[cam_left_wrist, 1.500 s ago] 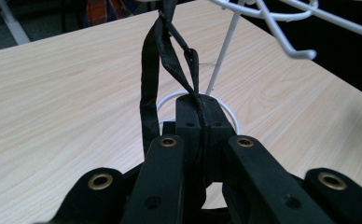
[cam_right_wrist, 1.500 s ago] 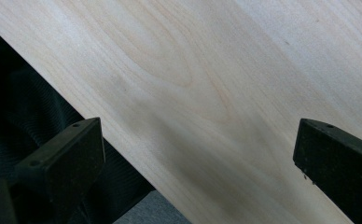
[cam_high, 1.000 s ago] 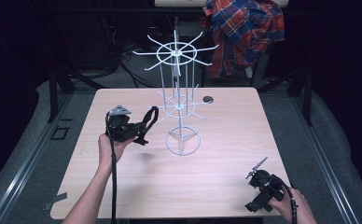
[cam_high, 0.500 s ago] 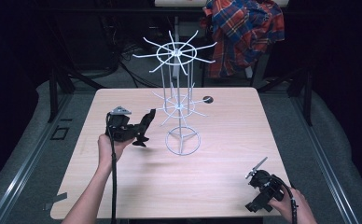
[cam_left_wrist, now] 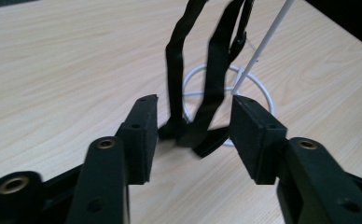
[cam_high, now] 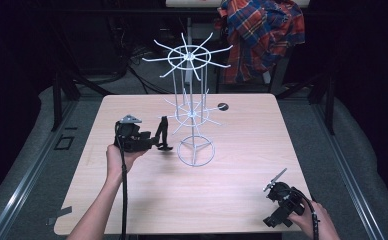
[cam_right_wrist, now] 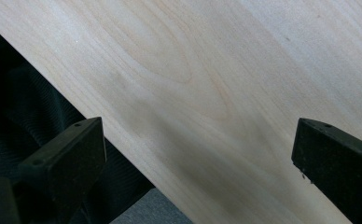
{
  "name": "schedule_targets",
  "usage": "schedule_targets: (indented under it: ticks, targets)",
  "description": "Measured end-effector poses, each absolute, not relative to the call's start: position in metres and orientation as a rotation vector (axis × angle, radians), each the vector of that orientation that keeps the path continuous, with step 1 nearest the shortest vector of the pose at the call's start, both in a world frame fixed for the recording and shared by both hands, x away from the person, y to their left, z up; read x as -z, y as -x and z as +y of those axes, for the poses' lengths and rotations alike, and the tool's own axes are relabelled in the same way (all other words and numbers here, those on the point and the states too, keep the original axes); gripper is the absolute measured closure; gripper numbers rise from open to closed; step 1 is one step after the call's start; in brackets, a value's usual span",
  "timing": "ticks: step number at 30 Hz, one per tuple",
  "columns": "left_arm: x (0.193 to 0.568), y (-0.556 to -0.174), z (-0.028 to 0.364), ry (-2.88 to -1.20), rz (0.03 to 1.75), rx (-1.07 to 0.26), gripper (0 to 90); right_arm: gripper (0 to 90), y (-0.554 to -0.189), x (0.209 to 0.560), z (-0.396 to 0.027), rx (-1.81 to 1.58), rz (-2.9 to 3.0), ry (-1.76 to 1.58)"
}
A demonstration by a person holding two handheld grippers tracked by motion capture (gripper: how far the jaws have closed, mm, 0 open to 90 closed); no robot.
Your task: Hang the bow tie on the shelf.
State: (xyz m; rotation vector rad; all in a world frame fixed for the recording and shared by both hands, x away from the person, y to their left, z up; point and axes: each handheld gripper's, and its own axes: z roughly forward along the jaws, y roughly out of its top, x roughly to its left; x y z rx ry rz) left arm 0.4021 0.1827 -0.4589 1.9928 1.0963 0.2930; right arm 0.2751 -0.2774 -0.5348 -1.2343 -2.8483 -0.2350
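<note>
A white wire rack (cam_high: pixel 189 117) with two tiers of hooks stands mid-table. A black strap (cam_high: pixel 161 134) rises just left of the rack, its lower end resting on the wood. My left gripper (cam_high: pixel 163 145) is beside it, open. In the left gripper view the strap (cam_left_wrist: pixel 212 84) stands between the spread jaw tips of the left gripper (cam_left_wrist: pixel 193 112), slightly beyond them, in front of the rack's base ring (cam_left_wrist: pixel 263 100). My right gripper (cam_high: pixel 274 216) lies low at the table's front right corner, and the right gripper view has the right gripper (cam_right_wrist: pixel 198 140) wide open over bare wood at the table edge.
A small dark round object (cam_high: pixel 223 106) lies on the wooden table (cam_high: pixel 242 150) behind the rack. A plaid shirt (cam_high: pixel 262 35) hangs beyond the far edge. Dark floor and metal rails surround the table.
The strap arched up from the left gripper a second ago; now it stands lower and closer to the rack base. The left hand shifted slightly. The right gripper stayed put.
</note>
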Motion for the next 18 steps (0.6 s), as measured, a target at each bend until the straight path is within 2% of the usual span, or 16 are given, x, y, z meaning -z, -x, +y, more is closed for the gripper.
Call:
schedule_targets:
  ticks: [8,14,16,18]
  targets:
    - [0.452,-0.393,0.191,-1.978,1.099,-0.333,28.6,2.4,-0.276,0.532,-0.278,0.214,-2.868,1.214]
    - [0.448,-0.383,0.196,-1.984,1.133,-0.339,18.4,2.4,-0.273,0.532,-0.276,0.241,-2.870,1.233]
    - [0.449,-0.380,0.195,-2.009,1.153,-0.298,15.1,2.4,-0.274,0.532,-0.276,0.231,-2.877,1.230]
    - [0.449,-0.376,0.194,-2.021,1.159,-0.297,14.5,2.4,-0.273,0.532,-0.276,0.245,-2.873,1.242]
